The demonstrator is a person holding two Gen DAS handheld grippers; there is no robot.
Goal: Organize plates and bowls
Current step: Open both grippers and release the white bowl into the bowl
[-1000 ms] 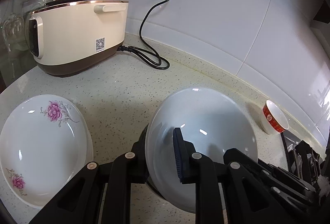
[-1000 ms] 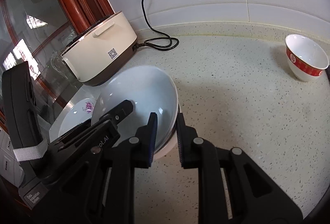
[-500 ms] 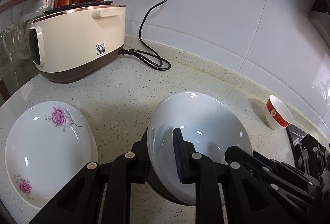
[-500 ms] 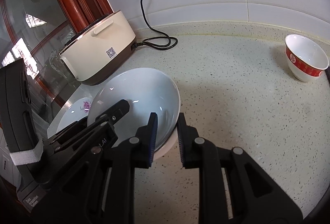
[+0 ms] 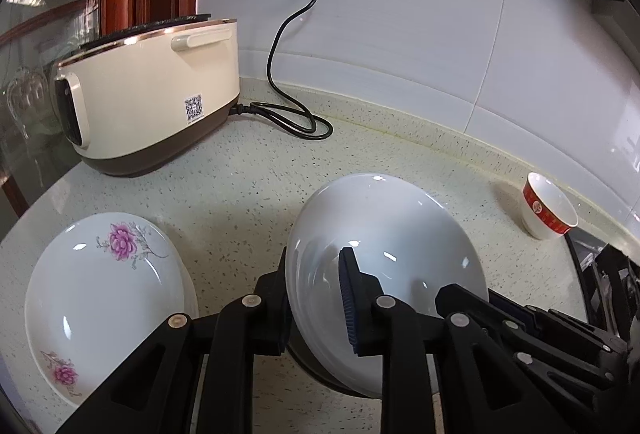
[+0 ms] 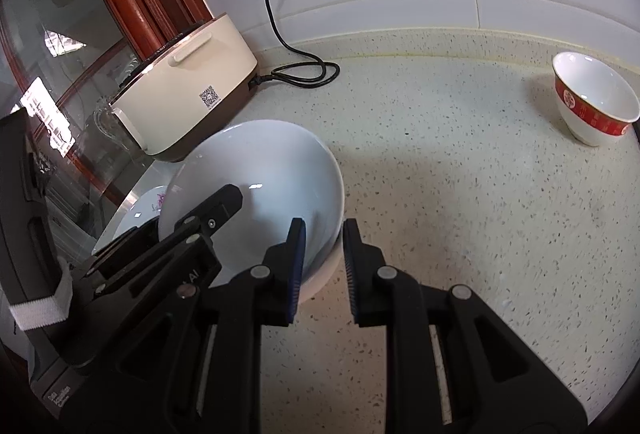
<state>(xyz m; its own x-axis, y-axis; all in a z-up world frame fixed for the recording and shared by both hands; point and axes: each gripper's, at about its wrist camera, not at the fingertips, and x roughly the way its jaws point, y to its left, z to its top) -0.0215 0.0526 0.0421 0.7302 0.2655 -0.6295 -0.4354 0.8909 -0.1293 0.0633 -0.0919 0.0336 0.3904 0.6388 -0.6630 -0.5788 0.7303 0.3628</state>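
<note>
The plain white bowl (image 5: 384,234) is gripped at opposite rim edges by both tools and is seen just above or on the speckled worktop (image 5: 248,178); contact underneath cannot be told. The left tool (image 5: 316,298) is clenched on the bowl's left rim, one finger inside, one outside. The right tool (image 6: 322,266) is placed across the right rim, the inner pad (image 6: 297,266) against the bowl's inside; whether the outer pad is pressed on the wall cannot be told. The floral plate (image 5: 104,298) is laid flat on the worktop just left of the bowl, apart from it. The red-banded small bowl (image 6: 594,98) is stood upright near the tiled wall, well apart to the right. The cream appliance (image 5: 148,94) is parked at the back left, its black cord (image 5: 296,34) plugged into the wall socket.
</note>
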